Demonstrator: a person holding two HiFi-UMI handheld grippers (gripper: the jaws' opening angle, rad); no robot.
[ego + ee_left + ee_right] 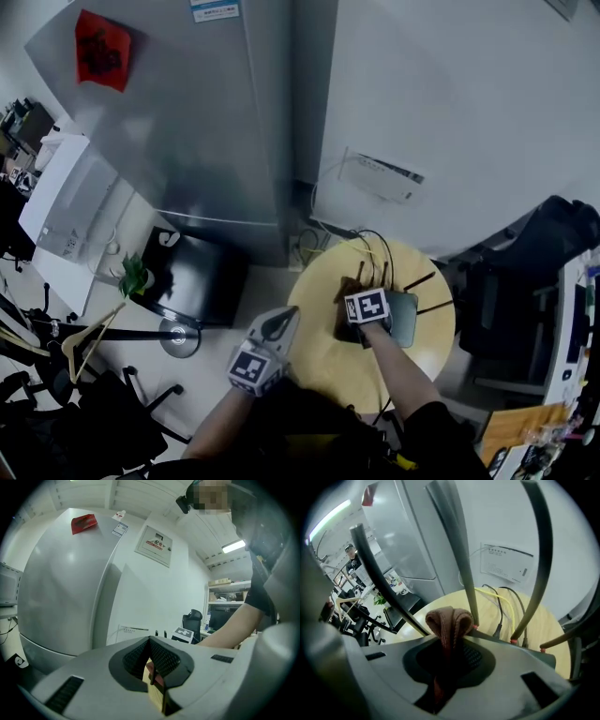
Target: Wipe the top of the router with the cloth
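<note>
Brown cloth (446, 620) is clamped between the jaws of the right gripper (451, 641), its folded end bulging out past the tips. The cloth is held just beside the base of one of the router's upright antennas (457, 550); whether it presses on the casing cannot be told. In the head view the dark grey router (405, 319) is seen lying on a round, pale wooden table (323, 361), with the right gripper set over its left end. Yellow and black cables (506, 603) are run from the router's rear across the tabletop.

The left gripper (150, 640) is held off the table's left edge, well apart from the router, its jaws brought together at the tips with nothing gripped. Behind the table a large silver refrigerator (187, 112) is stood against the wall, with a red paper (101, 49) stuck on it.
</note>
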